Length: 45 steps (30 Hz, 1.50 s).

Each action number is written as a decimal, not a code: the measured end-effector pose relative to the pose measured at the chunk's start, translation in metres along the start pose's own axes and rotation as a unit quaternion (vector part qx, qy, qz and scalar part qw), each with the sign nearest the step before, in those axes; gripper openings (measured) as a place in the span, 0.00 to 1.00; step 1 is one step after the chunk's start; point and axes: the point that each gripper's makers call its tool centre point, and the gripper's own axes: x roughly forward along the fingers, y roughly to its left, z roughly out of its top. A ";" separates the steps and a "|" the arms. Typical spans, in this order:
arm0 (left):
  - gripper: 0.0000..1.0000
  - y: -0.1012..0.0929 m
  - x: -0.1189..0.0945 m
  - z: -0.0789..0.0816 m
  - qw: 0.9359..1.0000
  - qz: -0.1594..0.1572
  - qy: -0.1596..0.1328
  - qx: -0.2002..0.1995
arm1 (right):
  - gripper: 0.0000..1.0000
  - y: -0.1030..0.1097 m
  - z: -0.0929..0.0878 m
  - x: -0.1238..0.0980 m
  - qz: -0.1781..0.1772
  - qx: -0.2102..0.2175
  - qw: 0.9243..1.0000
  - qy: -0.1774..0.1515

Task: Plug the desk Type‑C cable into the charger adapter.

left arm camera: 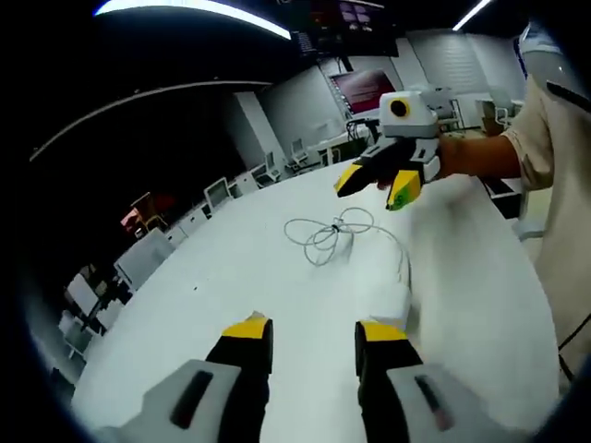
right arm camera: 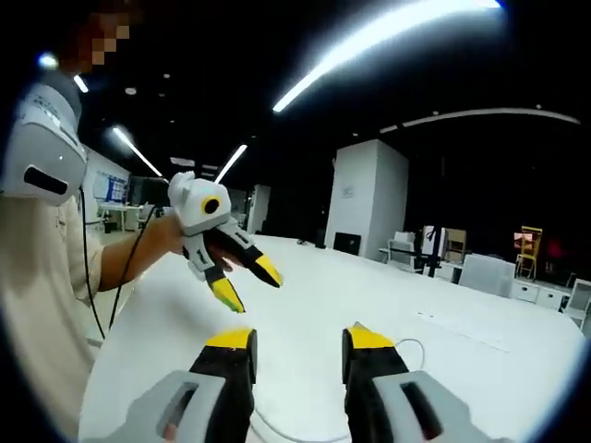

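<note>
A thin white Type-C cable (left arm camera: 325,233) lies in a loose coil on the white table (left arm camera: 231,277), with one strand running toward the near right. Any adapter is too pale to pick out against the tabletop. My left gripper (left arm camera: 314,334) hovers open short of the coil, nothing between its yellow-tipped jaws. In the left gripper view, the right gripper (left arm camera: 377,185) hangs above the far side of the coil, its jaws apart and empty. My right gripper (right arm camera: 300,341) stands open over the table, with a bit of cable (right arm camera: 417,347) beside its right jaw. The left gripper (right arm camera: 246,282) appears there too, held in the air, open.
White chairs (left arm camera: 138,258) line the table's left edge and a red screen (left arm camera: 362,88) hangs at the back. A person's beige sleeve (left arm camera: 554,129) fills the right side. A white pillar (right arm camera: 369,194) and more chairs (right arm camera: 485,272) stand beyond the table.
</note>
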 end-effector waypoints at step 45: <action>0.48 0.020 -0.121 -0.049 0.945 0.259 -0.086 -0.180 | 0.53 -0.053 -0.019 -0.134 -0.296 0.054 0.953 -0.034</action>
